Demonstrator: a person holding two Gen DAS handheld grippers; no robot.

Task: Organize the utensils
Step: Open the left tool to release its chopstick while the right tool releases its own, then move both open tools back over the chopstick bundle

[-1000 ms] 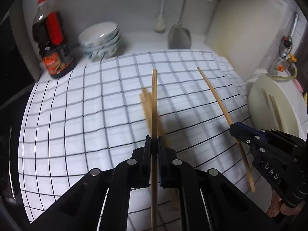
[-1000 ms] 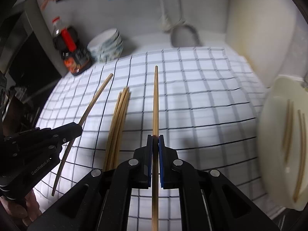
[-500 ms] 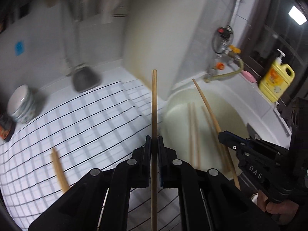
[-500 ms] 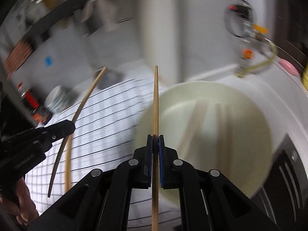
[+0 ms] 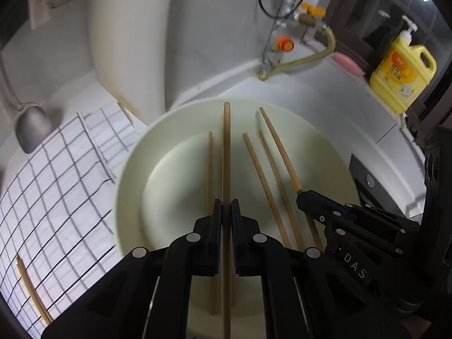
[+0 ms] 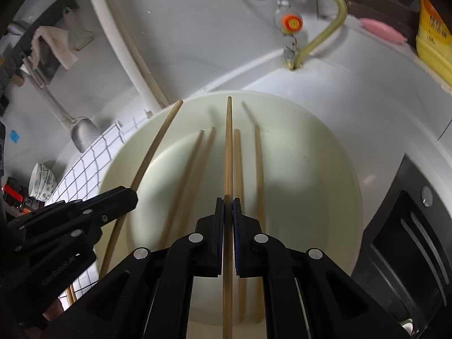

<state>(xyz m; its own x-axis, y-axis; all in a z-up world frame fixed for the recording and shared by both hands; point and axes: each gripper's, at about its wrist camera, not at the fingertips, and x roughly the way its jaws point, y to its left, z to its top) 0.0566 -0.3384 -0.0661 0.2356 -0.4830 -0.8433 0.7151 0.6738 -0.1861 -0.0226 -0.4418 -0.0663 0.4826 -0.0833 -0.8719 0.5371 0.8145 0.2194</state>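
My left gripper point(image 5: 226, 206) is shut on a wooden chopstick point(image 5: 226, 147) and holds it over a cream round plate point(image 5: 132, 169). My right gripper point(image 6: 228, 204) is shut on another chopstick point(image 6: 228, 141) over the same plate point(image 6: 325, 169). Several chopsticks point(image 5: 265, 186) lie on the plate, also in the right wrist view point(image 6: 258, 163). The right gripper point(image 5: 299, 197) shows at the right of the left wrist view. The left gripper point(image 6: 132, 195) with its chopstick point(image 6: 158, 147) shows at the left of the right wrist view.
A checked cloth point(image 5: 56, 175) with more chopsticks point(image 5: 31, 291) lies left of the plate. A cutting board point(image 5: 127, 34), ladle point(image 5: 31, 124), tap point(image 5: 285, 45), pink soap point(image 5: 347, 62) and yellow detergent bottle point(image 5: 404, 76) stand behind. Bowls point(image 6: 42, 180) sit far left.
Both grippers swung right from the checked cloth to above the plate, each still holding its chopstick. The plate now fills both views.
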